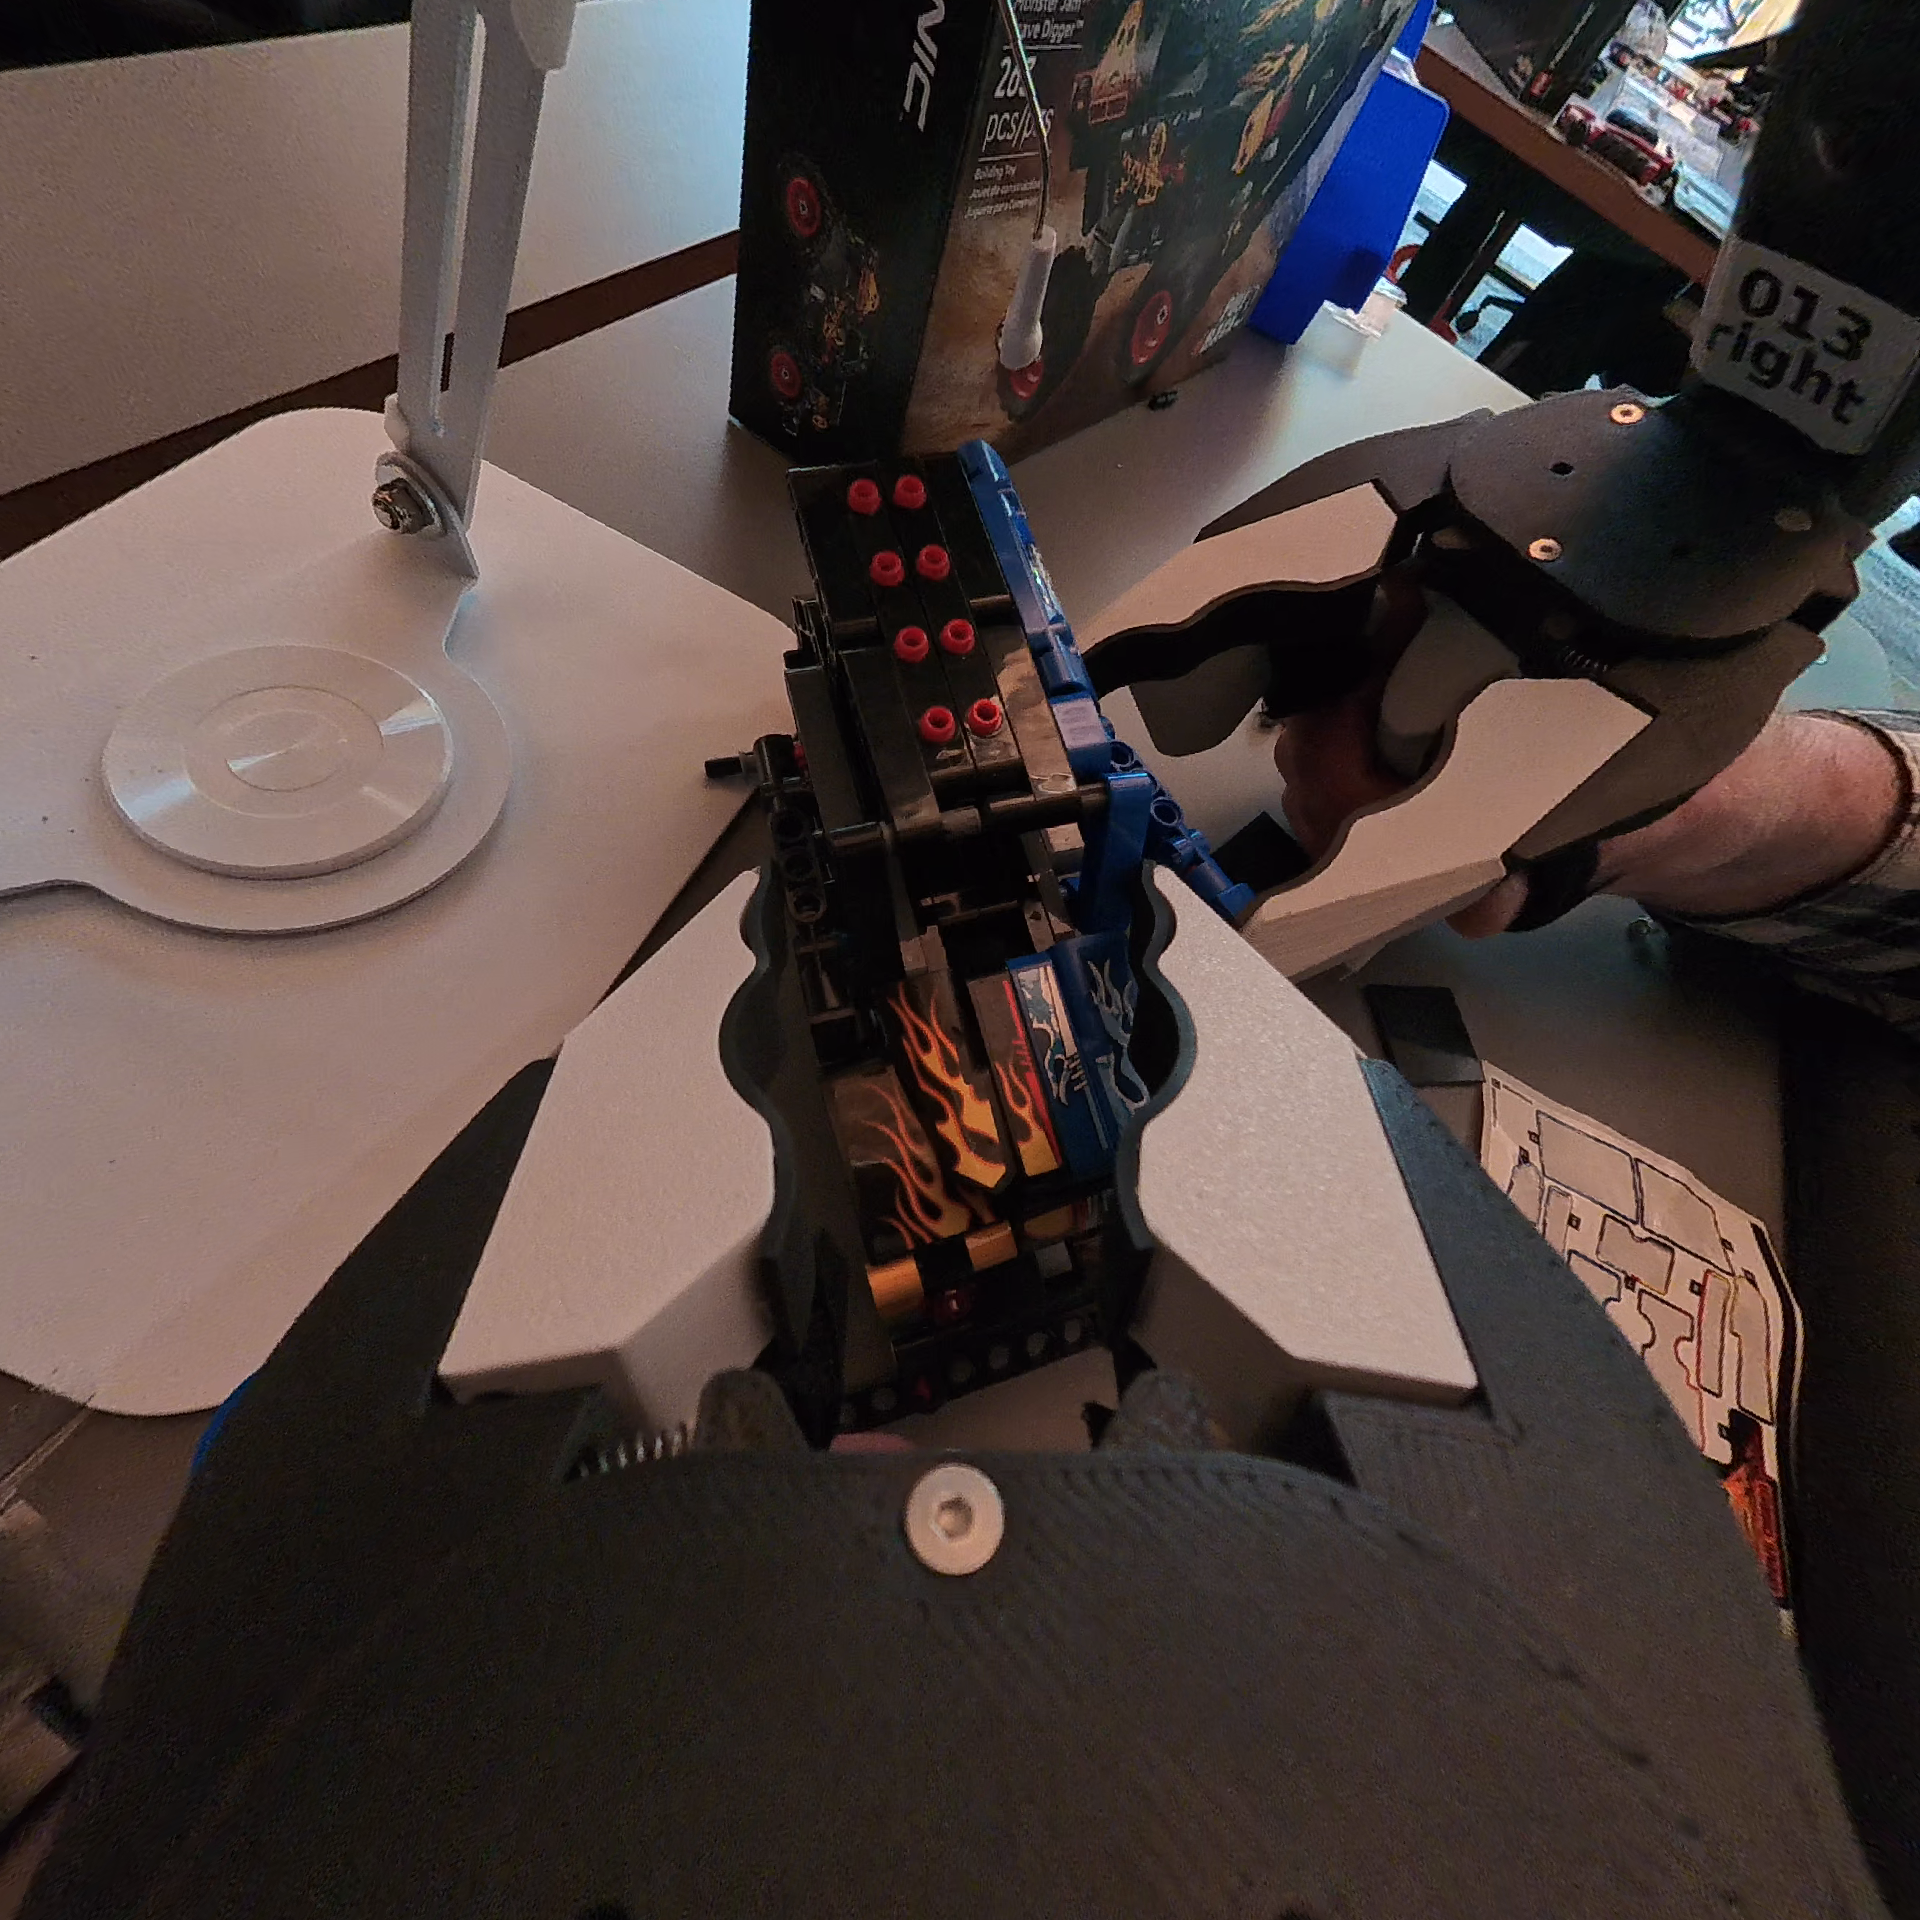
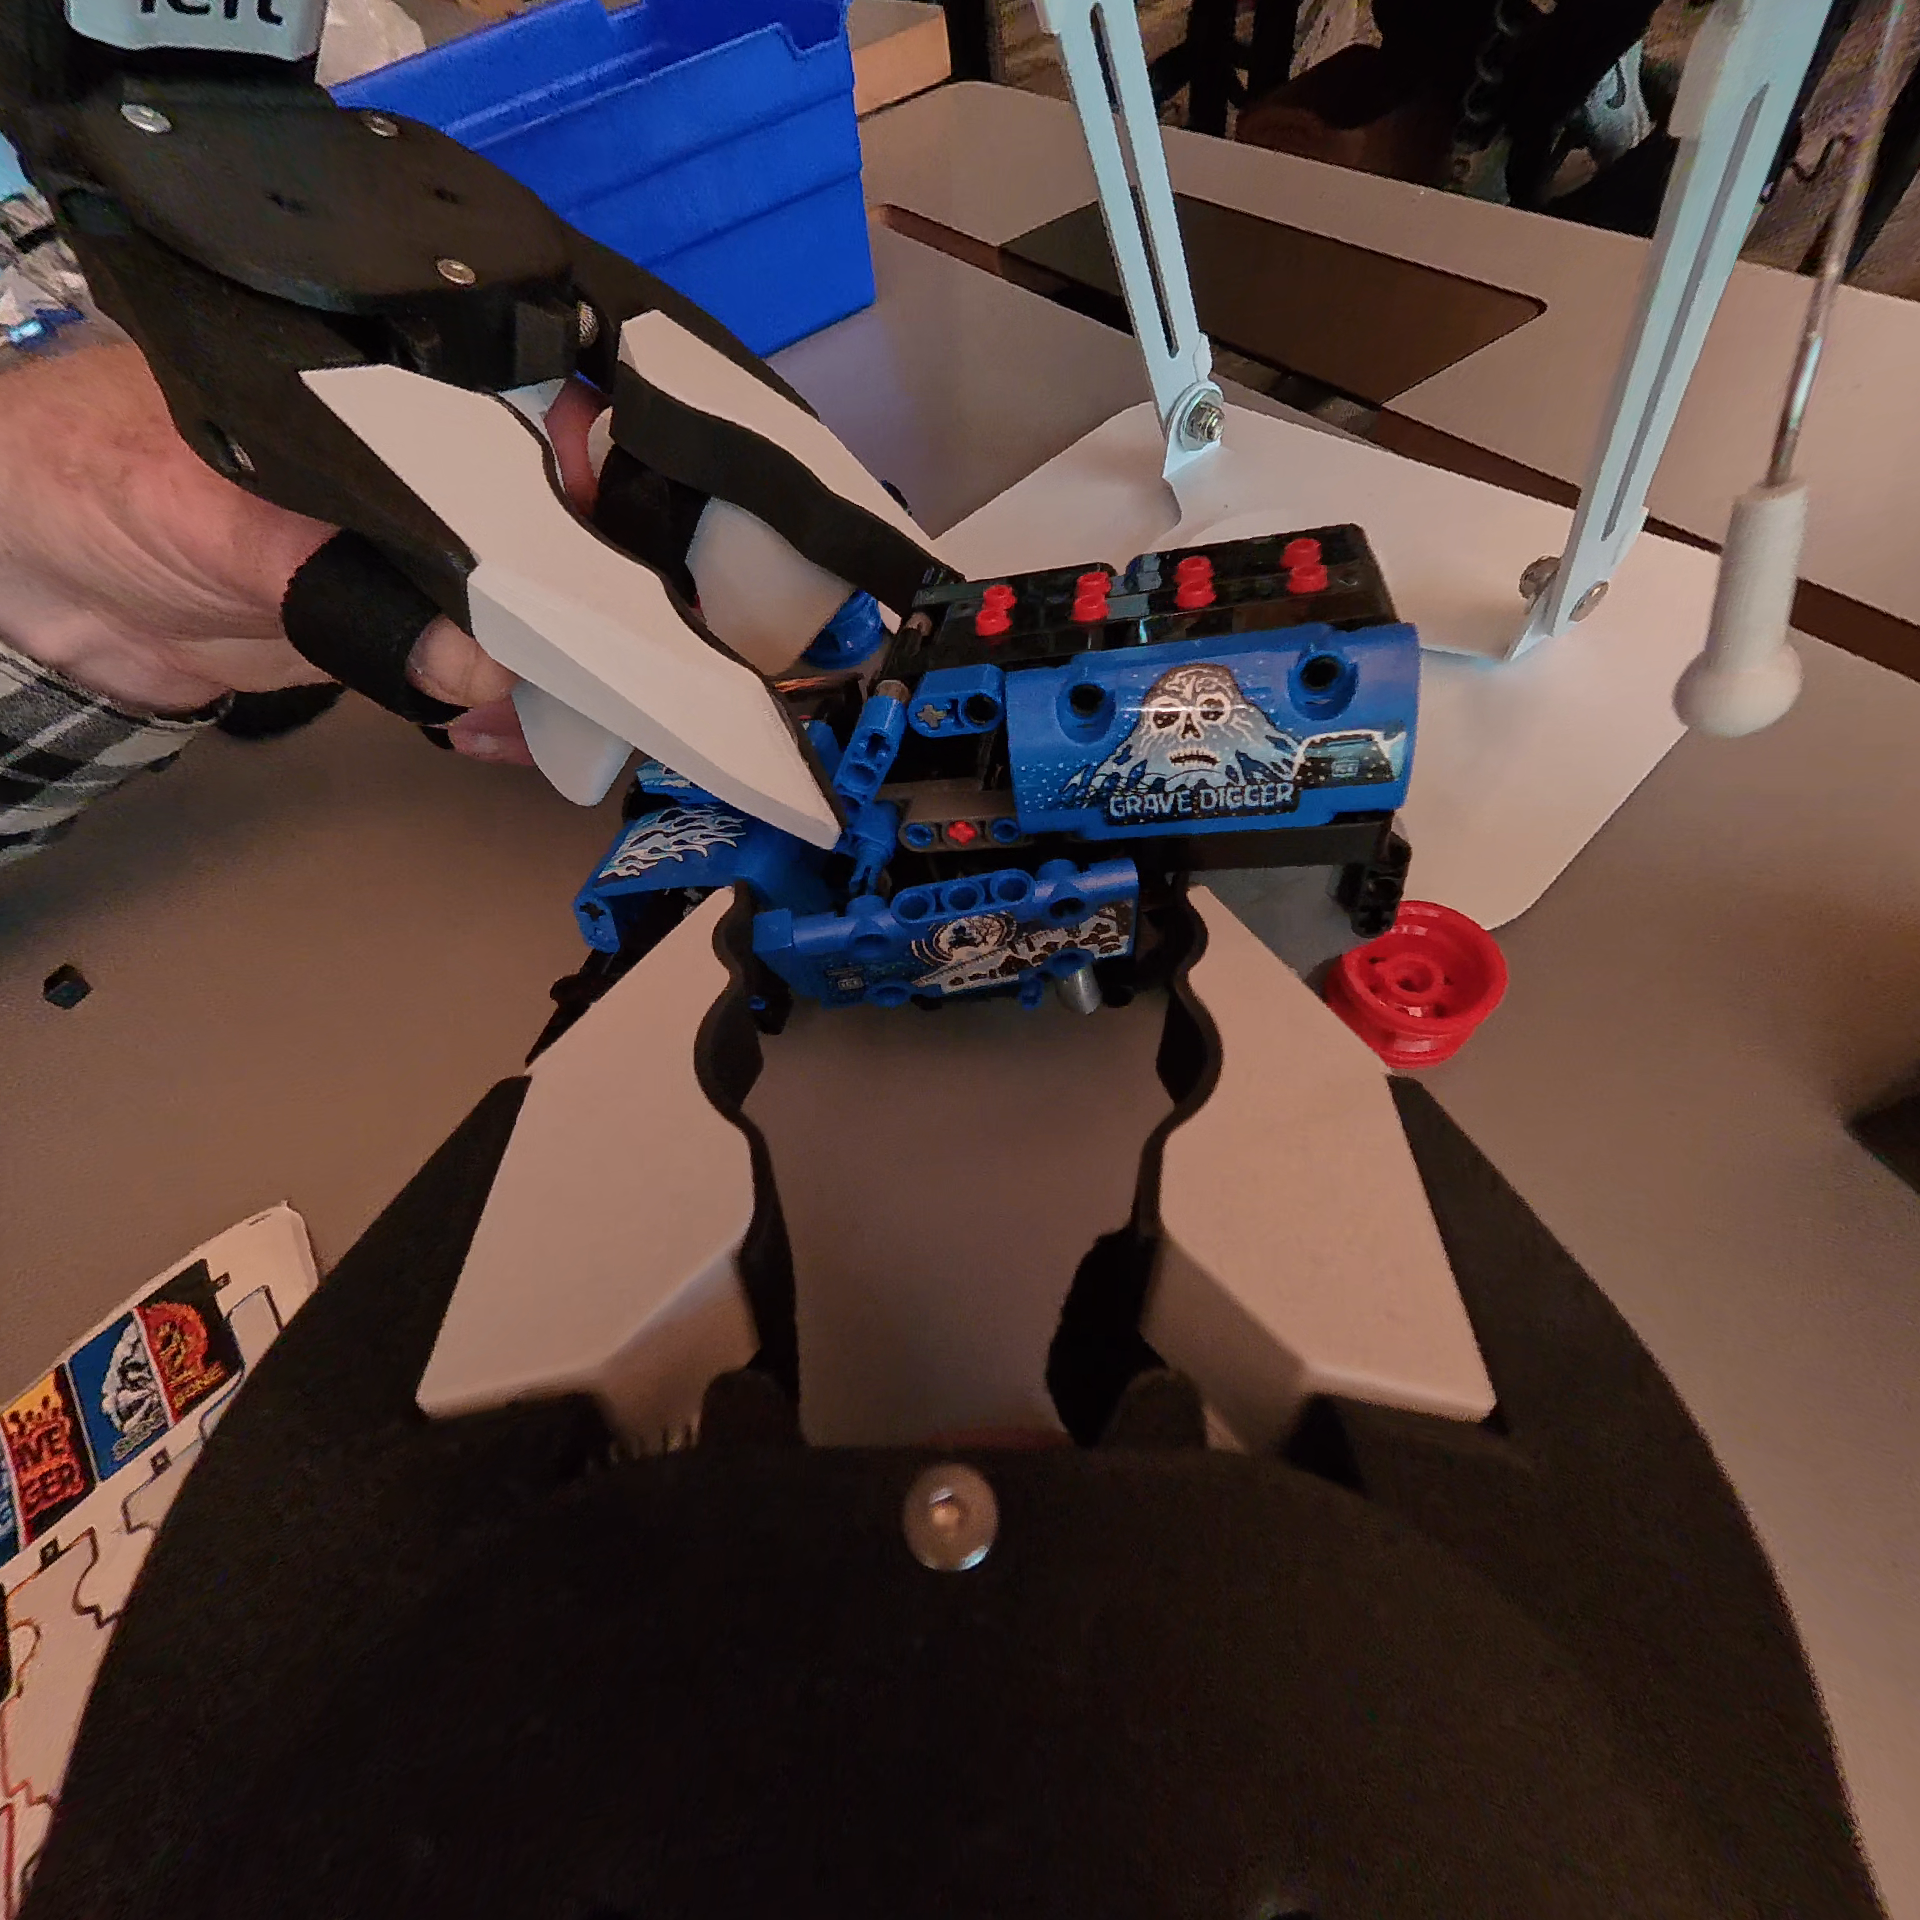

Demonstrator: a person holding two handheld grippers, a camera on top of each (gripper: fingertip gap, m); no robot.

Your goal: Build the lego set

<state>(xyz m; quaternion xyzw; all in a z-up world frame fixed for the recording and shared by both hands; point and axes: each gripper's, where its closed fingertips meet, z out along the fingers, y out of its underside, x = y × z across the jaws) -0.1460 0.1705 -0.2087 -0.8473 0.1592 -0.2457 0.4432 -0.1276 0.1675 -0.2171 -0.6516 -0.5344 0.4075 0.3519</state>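
Most of the truck body (image 2: 1101, 769) looks built & stickered, sitting on the table (image 2: 312, 935) w/ left gripper (image 1: 951, 1091) clamped round it, right gripper (image 2: 956, 997) spread empty alongside (red wheel hub (image 2: 1415, 982) loose, so wheels prob. remain).

My left wrist camera looks close down along the truck model (image 1: 935, 935) from its front, my right faces its blue side (image 2: 1205, 748); both share it.

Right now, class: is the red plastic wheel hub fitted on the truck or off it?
Off: the red plastic wheel hub lies on the table beside the truck.
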